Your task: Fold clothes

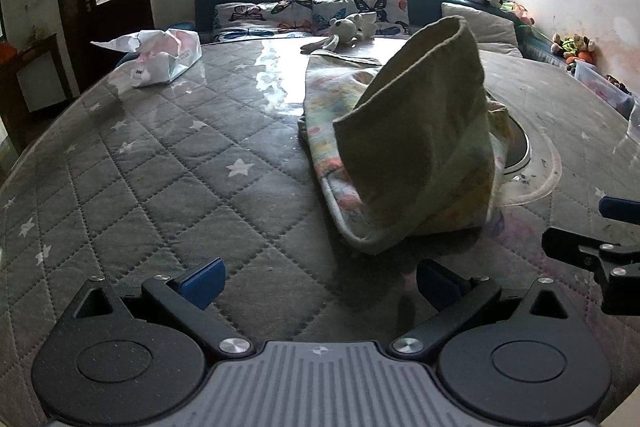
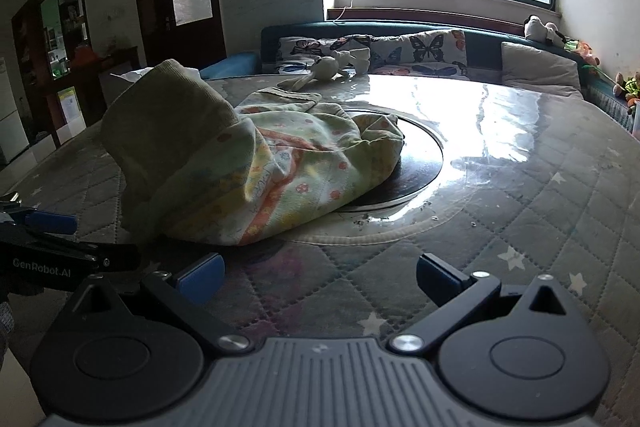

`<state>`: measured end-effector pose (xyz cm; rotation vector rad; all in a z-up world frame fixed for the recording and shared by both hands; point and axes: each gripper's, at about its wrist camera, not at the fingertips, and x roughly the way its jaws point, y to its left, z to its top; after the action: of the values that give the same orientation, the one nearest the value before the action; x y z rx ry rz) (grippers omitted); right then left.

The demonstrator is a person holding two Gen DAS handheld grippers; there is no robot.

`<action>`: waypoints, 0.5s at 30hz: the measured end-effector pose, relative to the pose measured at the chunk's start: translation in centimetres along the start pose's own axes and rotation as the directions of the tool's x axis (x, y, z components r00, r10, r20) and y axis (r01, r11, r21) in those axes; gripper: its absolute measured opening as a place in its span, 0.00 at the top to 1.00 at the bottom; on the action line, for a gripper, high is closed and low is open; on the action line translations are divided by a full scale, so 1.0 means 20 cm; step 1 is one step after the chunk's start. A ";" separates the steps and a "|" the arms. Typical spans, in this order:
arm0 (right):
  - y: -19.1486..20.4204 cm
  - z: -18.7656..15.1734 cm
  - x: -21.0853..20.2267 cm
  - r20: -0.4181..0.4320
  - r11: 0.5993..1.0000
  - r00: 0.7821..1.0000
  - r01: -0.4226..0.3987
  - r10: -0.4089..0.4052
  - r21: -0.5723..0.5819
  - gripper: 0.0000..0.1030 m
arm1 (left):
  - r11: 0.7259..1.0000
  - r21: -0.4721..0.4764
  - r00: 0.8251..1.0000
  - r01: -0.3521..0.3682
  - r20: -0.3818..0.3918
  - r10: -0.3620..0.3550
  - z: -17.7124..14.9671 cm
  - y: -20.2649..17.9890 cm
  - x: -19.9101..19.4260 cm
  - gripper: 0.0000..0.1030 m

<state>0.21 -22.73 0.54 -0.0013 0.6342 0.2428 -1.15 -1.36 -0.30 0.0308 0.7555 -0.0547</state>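
A small pastel patterned garment [image 1: 352, 131] with an olive-green ribbed cuff [image 1: 420, 131] lies bunched on the quilted grey table cover; the cuff stands up. It also shows in the right wrist view [image 2: 280, 171], partly over a round dark plate. My left gripper [image 1: 320, 285] is open and empty, just short of the garment's near edge. My right gripper [image 2: 320, 281] is open and empty, a little short of the garment. Each gripper shows at the edge of the other's view: the right one [image 1: 600, 247], the left one [image 2: 52, 227].
A round dark inset plate [image 2: 420, 163] sits in the table's middle under a glossy clear cover. A crumpled white bag [image 1: 160, 55] lies far left. A plush rabbit [image 1: 348, 31] lies at the far edge. A sofa with butterfly cushions [image 1: 312, 15] stands behind.
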 end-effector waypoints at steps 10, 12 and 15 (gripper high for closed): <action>0.01 0.00 0.01 -0.006 1.000 1.000 -0.008 0.008 0.001 0.00 | 1.000 0.016 1.000 0.010 -0.008 -0.010 0.01 0.00 0.02 0.00; 0.01 0.00 0.01 -0.007 1.000 1.000 -0.009 0.009 -0.001 0.00 | 1.000 0.018 1.000 0.010 -0.006 -0.010 0.01 -0.01 0.02 0.00; 0.01 0.00 0.02 -0.010 1.000 1.000 -0.012 0.012 -0.004 0.00 | 1.000 0.022 1.000 0.011 -0.008 -0.010 0.01 -0.01 0.02 0.00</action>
<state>0.51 -22.35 0.37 -0.0025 0.6441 0.2556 -0.72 -1.62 -0.34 0.0477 0.7630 -0.0728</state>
